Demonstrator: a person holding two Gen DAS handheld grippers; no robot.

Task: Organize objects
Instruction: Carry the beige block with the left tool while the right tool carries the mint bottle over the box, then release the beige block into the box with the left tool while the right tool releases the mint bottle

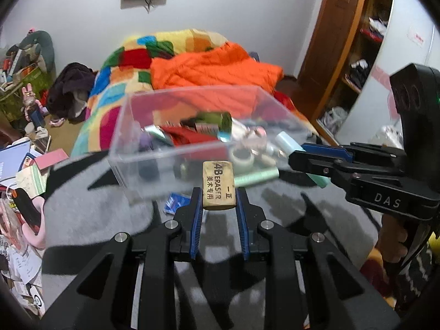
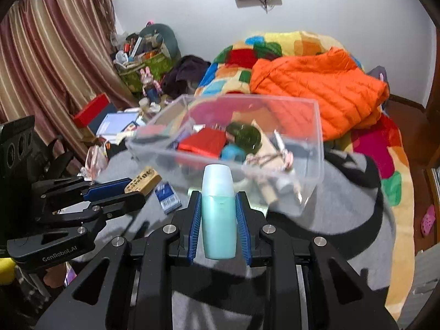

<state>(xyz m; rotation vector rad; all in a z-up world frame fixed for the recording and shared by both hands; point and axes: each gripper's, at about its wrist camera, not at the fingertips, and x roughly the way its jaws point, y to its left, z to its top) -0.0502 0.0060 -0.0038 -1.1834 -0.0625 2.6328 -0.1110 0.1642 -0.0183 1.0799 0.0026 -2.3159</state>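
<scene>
My left gripper (image 1: pixel 218 192) is shut on a tan 4B eraser (image 1: pixel 218 185) and holds it just short of the near wall of a clear plastic box (image 1: pixel 154 151). My right gripper (image 2: pixel 218 195) is shut on a pale teal bottle (image 2: pixel 218 214), held upright at the box's near rim (image 2: pixel 192 162). The box holds several small items, among them a red packet (image 2: pixel 203 143) and a green round tin (image 2: pixel 243 136). Each gripper shows in the other's view: the right one (image 1: pixel 305 156) with the bottle, the left one (image 2: pixel 134 189) with the eraser (image 2: pixel 143 183).
The box sits on a grey and black cloth (image 1: pixel 96 214). A small blue packet (image 2: pixel 167 196) lies on the cloth in front of the box. Behind are a patchwork quilt (image 1: pixel 115 82) and an orange jacket (image 2: pixel 316 88). Clutter of books and papers lies to the left (image 1: pixel 22 170).
</scene>
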